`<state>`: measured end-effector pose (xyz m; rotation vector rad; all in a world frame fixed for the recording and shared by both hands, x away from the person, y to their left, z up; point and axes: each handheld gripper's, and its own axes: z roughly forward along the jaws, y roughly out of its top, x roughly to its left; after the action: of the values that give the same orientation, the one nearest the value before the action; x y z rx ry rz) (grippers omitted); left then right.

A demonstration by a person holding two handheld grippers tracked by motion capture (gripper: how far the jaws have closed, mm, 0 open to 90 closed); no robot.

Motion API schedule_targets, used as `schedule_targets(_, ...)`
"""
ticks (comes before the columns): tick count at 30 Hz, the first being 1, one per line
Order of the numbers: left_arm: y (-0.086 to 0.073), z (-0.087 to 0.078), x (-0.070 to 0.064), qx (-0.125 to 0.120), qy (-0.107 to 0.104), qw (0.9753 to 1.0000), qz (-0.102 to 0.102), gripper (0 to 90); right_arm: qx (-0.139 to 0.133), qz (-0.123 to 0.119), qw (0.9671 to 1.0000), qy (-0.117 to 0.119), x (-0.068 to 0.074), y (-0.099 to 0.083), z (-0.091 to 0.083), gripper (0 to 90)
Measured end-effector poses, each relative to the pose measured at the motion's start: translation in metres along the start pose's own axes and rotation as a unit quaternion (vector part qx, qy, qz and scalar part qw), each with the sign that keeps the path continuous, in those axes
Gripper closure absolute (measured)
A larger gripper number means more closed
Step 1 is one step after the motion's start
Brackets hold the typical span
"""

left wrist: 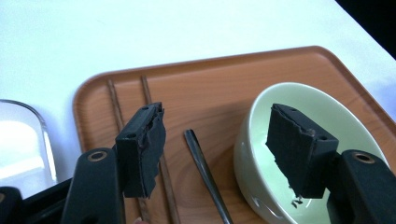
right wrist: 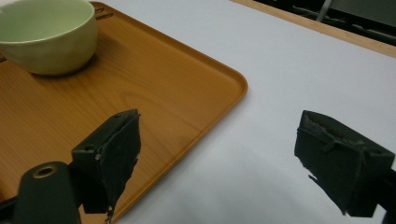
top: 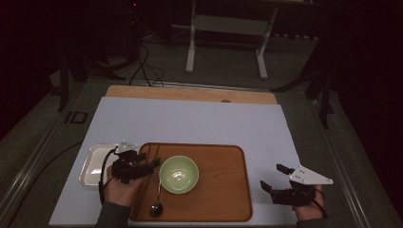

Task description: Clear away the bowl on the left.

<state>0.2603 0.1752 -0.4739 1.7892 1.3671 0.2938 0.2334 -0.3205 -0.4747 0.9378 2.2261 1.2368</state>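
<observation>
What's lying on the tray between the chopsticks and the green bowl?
A metal spoon lies between the chopsticks and the green bowl, clearest in the left gripper view.

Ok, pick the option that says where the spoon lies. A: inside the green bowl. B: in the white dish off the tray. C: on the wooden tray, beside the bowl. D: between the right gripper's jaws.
C: the spoon lies flat on the tray, just left of the green bowl, with chopsticks on its other side.

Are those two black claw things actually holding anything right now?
No. The left gripper is open above the spoon handle beside the green bowl; the right gripper is open over the tray's edge.
</observation>
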Motion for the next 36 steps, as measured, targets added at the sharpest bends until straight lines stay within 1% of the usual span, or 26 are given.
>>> schedule_targets(4,0.001,-0.004,0.004,-0.005,0.004,1.0000,-0.002,36.9,-0.001,0.000,1.0000,0.000,0.000,0.000,0.000,14.4)
schedule_targets(12,0.004,-0.012,0.013,-0.020,0.015,0.9996,-0.011,36.4,-0.001,0.000,1.0000,0.000,0.000,0.000,0.000,14.4)
schedule_targets(25,0.007,-0.020,0.021,-0.028,0.031,0.9991,-0.012,36.5,0.000,0.000,1.0000,-0.001,0.000,0.000,0.000,14.4)
schedule_targets(32,0.008,-0.026,0.028,-0.039,0.038,0.9984,-0.015,36.5,0.000,-0.001,1.0000,-0.001,0.000,0.000,0.000,14.4)
schedule_targets(36,0.009,-0.030,0.031,-0.043,0.042,0.9981,-0.013,36.6,0.000,-0.001,1.0000,-0.001,0.000,0.000,0.000,14.4)
